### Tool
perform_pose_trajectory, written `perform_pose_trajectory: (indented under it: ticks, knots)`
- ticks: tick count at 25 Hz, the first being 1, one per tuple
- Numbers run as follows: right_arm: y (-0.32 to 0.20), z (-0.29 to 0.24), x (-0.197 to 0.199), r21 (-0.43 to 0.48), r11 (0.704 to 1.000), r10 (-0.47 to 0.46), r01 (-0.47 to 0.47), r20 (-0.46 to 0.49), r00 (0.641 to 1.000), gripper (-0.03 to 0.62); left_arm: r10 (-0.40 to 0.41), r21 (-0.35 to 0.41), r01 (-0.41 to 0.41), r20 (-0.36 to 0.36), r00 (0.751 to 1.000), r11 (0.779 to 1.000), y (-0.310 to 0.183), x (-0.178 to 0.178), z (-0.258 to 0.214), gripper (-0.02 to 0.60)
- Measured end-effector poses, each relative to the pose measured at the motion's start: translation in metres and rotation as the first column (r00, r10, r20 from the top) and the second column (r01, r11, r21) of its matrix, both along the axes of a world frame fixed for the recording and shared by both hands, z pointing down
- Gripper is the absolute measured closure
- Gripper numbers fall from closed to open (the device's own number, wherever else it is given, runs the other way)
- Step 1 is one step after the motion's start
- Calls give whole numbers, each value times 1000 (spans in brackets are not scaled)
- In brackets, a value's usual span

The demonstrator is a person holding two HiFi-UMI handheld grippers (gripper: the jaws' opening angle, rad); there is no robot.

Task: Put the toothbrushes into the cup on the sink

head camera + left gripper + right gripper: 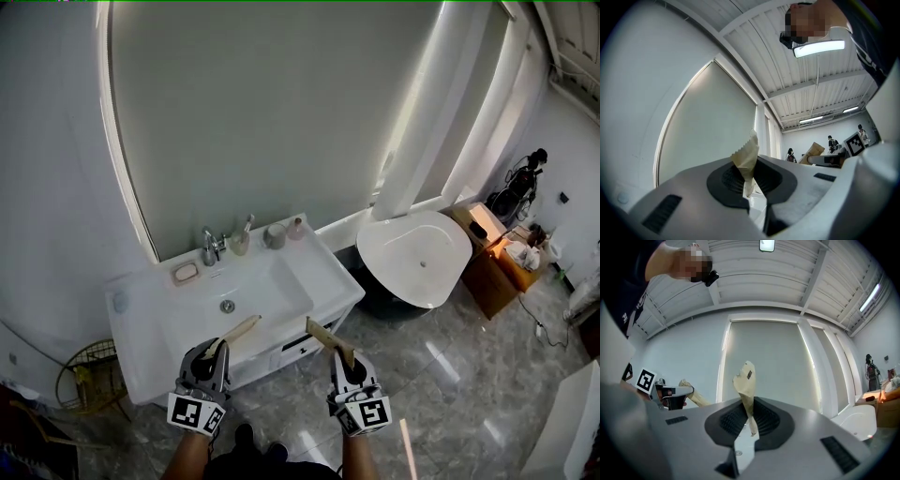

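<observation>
Both grippers are held in front of the white sink (281,305), pointing up and toward each other. My left gripper (217,350) is shut on a tan paper-wrapped toothbrush (242,329), which stands up between the pads in the left gripper view (746,161). My right gripper (342,357) is shut on a second wrapped toothbrush (321,331), seen upright in the right gripper view (746,383). At the back of the sink top stand a cup (241,244) with something sticking out of it and a grey cup (275,235).
A faucet (211,247), a soap dish (186,272) and a small bottle (296,228) sit along the sink's back edge under a large mirror. A white tub (417,248) and a wooden cabinet (497,267) stand to the right. A wire basket (89,375) is at the left.
</observation>
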State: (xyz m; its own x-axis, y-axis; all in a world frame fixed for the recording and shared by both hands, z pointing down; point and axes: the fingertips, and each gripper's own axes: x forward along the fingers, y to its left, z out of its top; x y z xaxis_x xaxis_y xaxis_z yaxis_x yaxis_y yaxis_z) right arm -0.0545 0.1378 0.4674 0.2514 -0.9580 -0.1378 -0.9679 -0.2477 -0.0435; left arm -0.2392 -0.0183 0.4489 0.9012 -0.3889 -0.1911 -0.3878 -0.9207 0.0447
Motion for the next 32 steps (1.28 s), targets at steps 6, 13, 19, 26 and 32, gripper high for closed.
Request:
perform_pose_trajectory:
  ticks: [6, 13, 19, 26, 32]
  knots:
    - [6, -2, 11, 0, 1000, 30, -30, -5, 1000, 546, 33, -5, -33, -7, 999, 999, -2, 16, 2, 537]
    - [11, -5, 12, 1, 1000, 27, -27, 6, 1000, 545, 38, 2, -38, -17, 999, 999, 5, 24, 2, 537]
    - [23, 3, 7, -27, 1000, -7, 6, -44, 999, 546, -12, -2, 12, 9, 1000, 1000, 19, 10, 6, 537]
    - [38, 15, 8, -25, 999, -22, 22, -25, 999, 546, -47, -13, 47, 26, 999, 999, 40, -4, 18, 537]
    - [35, 16, 12, -27, 999, -31, 30, -31, 999, 545, -70, -26, 70, 8, 997, 997, 30, -2, 17, 537]
